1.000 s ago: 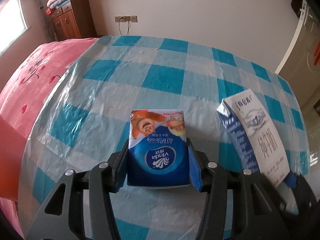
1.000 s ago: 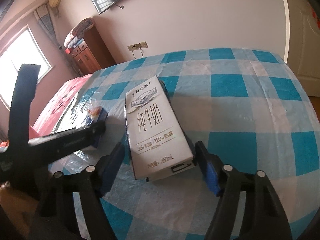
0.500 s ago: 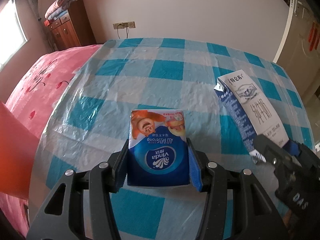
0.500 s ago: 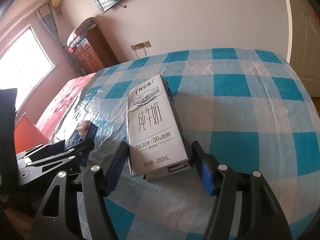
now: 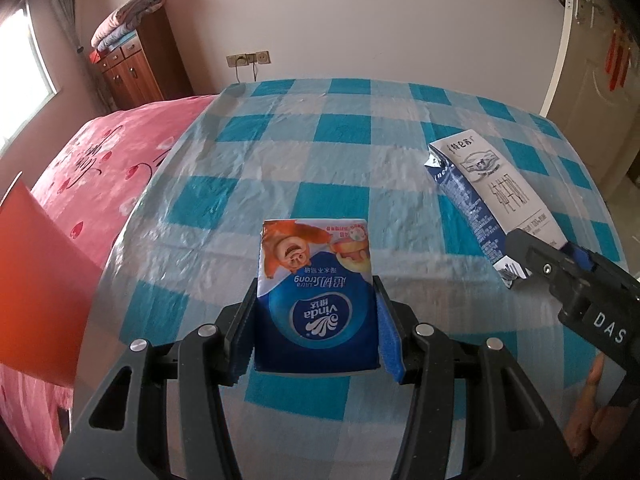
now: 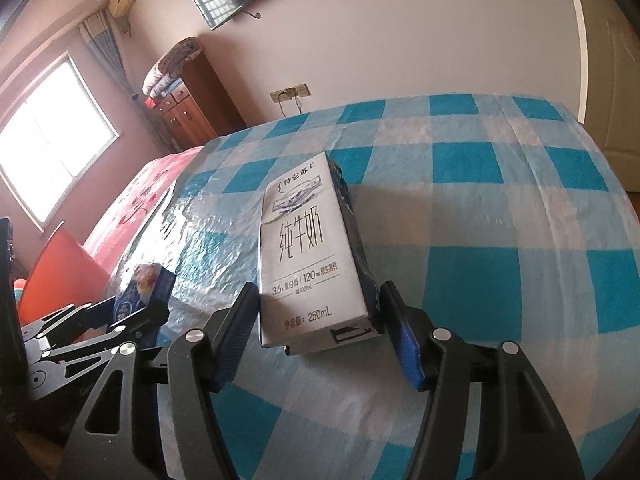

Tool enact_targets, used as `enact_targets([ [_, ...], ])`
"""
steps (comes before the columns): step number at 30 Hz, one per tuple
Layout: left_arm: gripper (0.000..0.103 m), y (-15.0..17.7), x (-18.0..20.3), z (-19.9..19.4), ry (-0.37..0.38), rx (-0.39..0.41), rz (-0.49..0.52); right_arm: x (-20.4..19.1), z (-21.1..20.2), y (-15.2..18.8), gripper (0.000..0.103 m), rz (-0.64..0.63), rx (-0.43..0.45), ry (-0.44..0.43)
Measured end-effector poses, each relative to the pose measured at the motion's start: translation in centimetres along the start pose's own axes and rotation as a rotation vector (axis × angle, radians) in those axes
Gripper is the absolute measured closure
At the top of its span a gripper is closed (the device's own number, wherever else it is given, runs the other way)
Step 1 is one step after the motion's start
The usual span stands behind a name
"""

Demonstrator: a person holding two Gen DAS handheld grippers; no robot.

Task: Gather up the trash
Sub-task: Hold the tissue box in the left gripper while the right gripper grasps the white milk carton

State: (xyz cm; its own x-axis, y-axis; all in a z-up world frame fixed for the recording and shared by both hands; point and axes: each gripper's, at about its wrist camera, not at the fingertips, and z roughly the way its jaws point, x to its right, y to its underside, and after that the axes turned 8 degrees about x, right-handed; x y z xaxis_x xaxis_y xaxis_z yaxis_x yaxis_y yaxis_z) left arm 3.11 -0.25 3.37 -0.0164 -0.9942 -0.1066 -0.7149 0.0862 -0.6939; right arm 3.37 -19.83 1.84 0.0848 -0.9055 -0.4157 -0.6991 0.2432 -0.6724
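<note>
A blue Vinda tissue pack (image 5: 312, 252) sits between the pads of my left gripper (image 5: 315, 292), which is shut on it above the near part of the blue-checked table (image 5: 344, 136). From the right wrist, that pack (image 6: 140, 284) and the left gripper (image 6: 132, 308) show at the lower left. A white and dark-blue milk carton (image 6: 308, 248) lies lengthwise between the fingers of my right gripper (image 6: 320, 300). Its jaws are closing and both pads touch the carton's near end. The left wrist view has the carton (image 5: 492, 188) and right gripper (image 5: 560, 264) at the right.
A pink bed (image 5: 100, 160) runs along the table's left side. An orange-red sheet-like object (image 5: 36, 280) stands at the near left. A wooden cabinet (image 5: 136, 68) is by the far wall, a door (image 5: 592, 80) at the right. A hand (image 5: 588, 400) holds the right gripper.
My left gripper has drawn back toward the near table edge with the tissue pack, and the orange-red object fills more of the left. The right jaws have narrowed onto the milk carton.
</note>
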Motion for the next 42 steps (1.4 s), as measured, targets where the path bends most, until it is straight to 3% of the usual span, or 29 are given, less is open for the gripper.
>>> enact_targets([
  [21,0.050,4.4,-2.6,-4.0,0.044,-0.004,-0.021,-0.1,-4.0,3.4,0.040,0.037,-0.070,-0.050],
  [34,0.050,7.0,-5.0,-6.2,0.089,0.009,-0.024,-4.1,-8.7,9.0,0.040,-0.035,-0.116,-0.078],
  [38,0.050,7.6,-5.4,-6.6,0.107,0.014,-0.011,-4.9,-9.7,9.9,0.039,-0.049,-0.123,-0.046],
  [42,0.050,8.1,-6.1,-7.0,0.128,0.019,-0.020,-5.8,-10.0,9.8,0.028,-0.081,-0.111,0.014],
])
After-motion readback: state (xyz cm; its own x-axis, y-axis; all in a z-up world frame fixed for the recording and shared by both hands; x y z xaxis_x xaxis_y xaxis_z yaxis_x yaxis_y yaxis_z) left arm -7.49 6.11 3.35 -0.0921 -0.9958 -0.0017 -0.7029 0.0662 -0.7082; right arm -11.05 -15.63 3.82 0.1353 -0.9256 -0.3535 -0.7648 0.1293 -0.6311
